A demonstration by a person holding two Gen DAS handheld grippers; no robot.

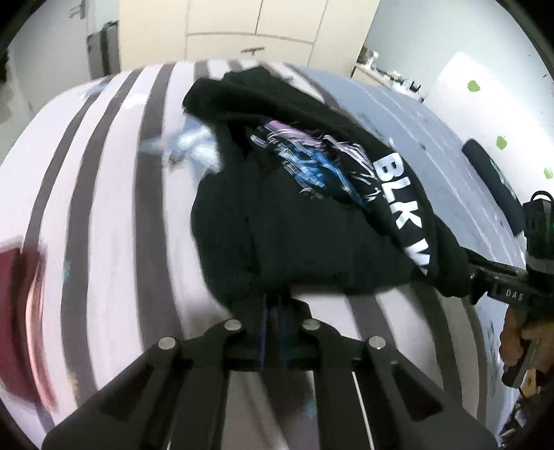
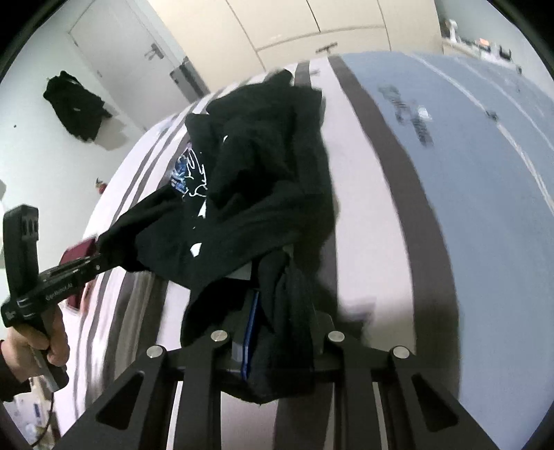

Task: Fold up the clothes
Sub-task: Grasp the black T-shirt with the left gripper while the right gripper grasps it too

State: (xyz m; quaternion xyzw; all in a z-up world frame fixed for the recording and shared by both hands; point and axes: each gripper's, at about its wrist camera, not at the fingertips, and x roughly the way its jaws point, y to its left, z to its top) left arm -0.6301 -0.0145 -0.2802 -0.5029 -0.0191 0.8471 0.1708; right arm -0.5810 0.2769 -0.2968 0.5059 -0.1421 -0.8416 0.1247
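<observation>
A black sweatshirt [image 1: 294, 214] with a blue and pink print and white "BLK" lettering lies crumpled on a striped bed [image 1: 114, 207]. My left gripper [image 1: 273, 304] is shut on its near edge. My right gripper [image 1: 474, 273] pinches the cloth's right end, held by a hand [image 1: 523, 342]. In the right wrist view the same black sweatshirt [image 2: 263, 180] hangs bunched between both tools. The right gripper [image 2: 273, 294] is shut on a thick fold. At the left the left gripper [image 2: 100, 259] clamps a stretched corner, with a hand [image 2: 38, 342] under it.
A dark red folded garment [image 1: 20, 311] lies at the bed's left edge. A dark pillow [image 1: 491, 180] rests at the right by the wall. White wardrobes [image 1: 256, 24], a door [image 2: 114, 45] and a black garment hanging on the wall [image 2: 76, 104] stand beyond the bed.
</observation>
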